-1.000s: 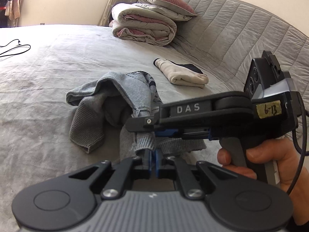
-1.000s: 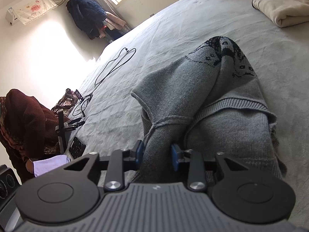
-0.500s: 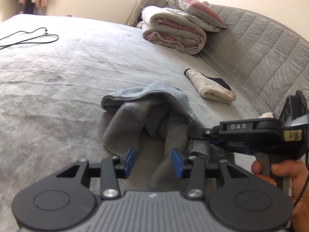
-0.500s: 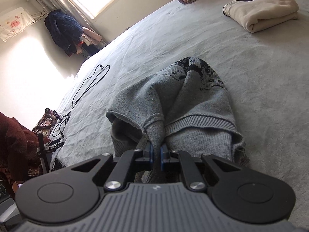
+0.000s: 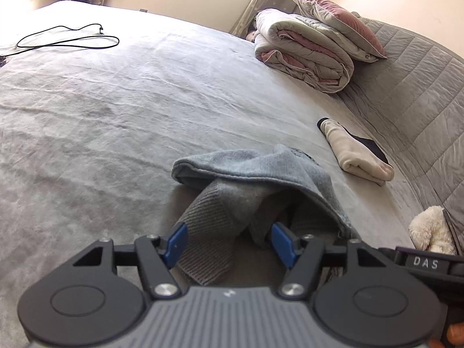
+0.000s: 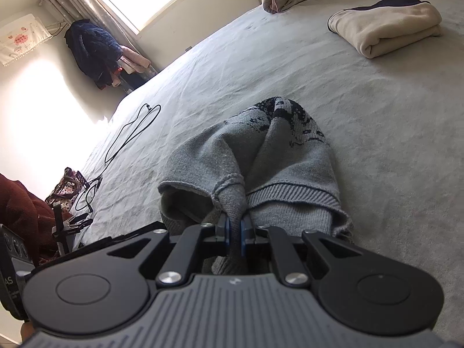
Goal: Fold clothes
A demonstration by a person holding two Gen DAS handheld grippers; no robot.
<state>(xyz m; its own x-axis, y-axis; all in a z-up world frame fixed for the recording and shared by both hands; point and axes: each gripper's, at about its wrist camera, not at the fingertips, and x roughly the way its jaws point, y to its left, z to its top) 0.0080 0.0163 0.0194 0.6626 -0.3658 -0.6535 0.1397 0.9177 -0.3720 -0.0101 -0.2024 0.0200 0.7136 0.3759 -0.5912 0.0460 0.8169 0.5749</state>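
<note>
The right gripper (image 6: 234,233), black with blue pads, is pressed together on a bunched fold of the crumpled grey knitted sweater (image 6: 252,168), the fabric pinched between its pads just below a rolled seam; the left gripper (image 5: 229,242) is spread wide, its blue pads (image 5: 175,242) on either side of a ribbed grey cuff of the same sweater (image 5: 249,185), holding nothing; whether either pad touches the knit cannot be told. The sweater lies heaped on the wide grey bedspread (image 5: 101,121), a dark patterned patch showing on its far side in the right wrist view; part of the right gripper's black body, lettered DAS, enters the left wrist view at the lower right edge. Beyond the sweater, apart from it, lies a folded cream garment with a dark lining (image 5: 356,156); farther off, a folded grey and pink quilt (image 5: 307,52) with a pillow on top sits against the quilted grey headboard (image 5: 411,87); a thin black cable (image 5: 66,37) loops on the far left of the bed; a fluffy white soft toy (image 5: 432,229) sits at the right edge.
</note>
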